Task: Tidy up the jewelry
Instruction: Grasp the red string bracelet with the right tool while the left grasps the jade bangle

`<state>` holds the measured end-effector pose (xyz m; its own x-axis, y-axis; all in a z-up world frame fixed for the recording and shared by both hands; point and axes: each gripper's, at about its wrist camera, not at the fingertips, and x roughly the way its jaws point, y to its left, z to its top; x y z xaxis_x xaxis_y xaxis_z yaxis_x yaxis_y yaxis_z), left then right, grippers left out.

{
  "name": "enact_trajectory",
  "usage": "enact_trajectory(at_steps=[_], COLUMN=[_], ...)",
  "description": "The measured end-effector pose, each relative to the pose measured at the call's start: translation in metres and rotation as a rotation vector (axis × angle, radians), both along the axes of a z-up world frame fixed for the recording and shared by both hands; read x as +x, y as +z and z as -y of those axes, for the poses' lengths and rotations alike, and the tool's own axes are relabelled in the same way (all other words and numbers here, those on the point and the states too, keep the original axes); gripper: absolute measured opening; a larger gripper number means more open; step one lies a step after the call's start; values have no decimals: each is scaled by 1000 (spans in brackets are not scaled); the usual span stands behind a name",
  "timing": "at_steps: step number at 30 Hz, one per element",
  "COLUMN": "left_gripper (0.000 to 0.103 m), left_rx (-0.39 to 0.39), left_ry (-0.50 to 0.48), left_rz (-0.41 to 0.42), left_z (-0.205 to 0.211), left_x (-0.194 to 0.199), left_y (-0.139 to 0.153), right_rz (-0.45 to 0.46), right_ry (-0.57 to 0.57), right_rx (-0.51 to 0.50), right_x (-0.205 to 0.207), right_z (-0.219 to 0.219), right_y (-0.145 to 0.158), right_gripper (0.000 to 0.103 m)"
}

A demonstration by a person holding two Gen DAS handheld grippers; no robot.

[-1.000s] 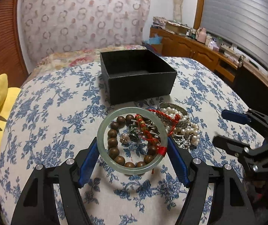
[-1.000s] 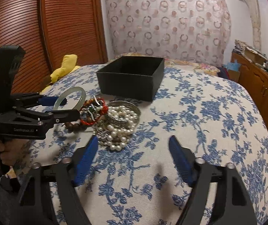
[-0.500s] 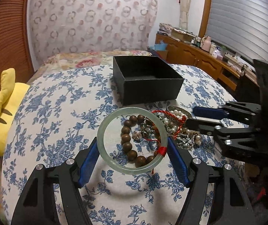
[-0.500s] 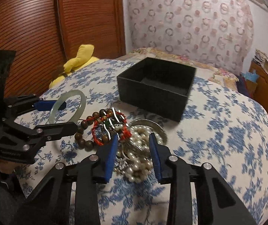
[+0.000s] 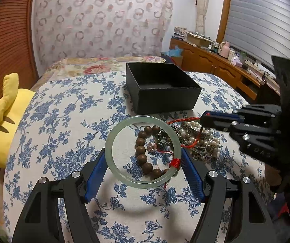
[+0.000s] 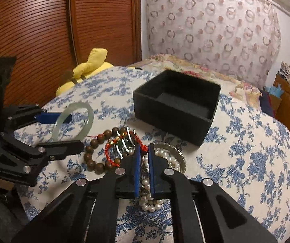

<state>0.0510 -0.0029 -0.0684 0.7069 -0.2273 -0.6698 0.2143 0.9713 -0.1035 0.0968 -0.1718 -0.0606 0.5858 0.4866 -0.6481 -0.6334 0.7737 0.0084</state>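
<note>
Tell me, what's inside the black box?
The black box looks empty: only its dark floor shows in the right wrist view. The corner behind its near wall is hidden, so something small could be lying there.

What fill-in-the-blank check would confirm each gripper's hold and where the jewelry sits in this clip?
1. The left gripper holds the pale green ____ across its outer rim.
2. The right gripper has its jaws nearly closed over the ____ cord in the jewelry pile.
3. The black box on the floral cloth holds ____ jewelry.
4. The brown bead bracelet lies on the ____.

Missing words: bangle; red; no; cloth
</note>
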Motion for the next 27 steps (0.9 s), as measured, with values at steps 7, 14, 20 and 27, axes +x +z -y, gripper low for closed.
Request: enact_trajectory(at_steps=[7, 14, 20, 27], left_gripper=[68, 68, 68, 68], left_rx=[-3, -6, -14, -21], left_ry=[13, 20, 38, 54], left_rz=[18, 27, 34, 35], left_z=[-4, -8, -20, -29], left_x=[2, 0, -3, -6], left_y=[8, 12, 14, 14], right_rz=[50, 57, 8, -5], right_ry=[24, 60, 101, 99], right_rx=[33, 15, 5, 25], right_x=[-5, 5, 25, 44], right_z=[0, -18, -44, -60], right_y=[27, 35, 27, 24], right_gripper=[8, 8, 8, 8])
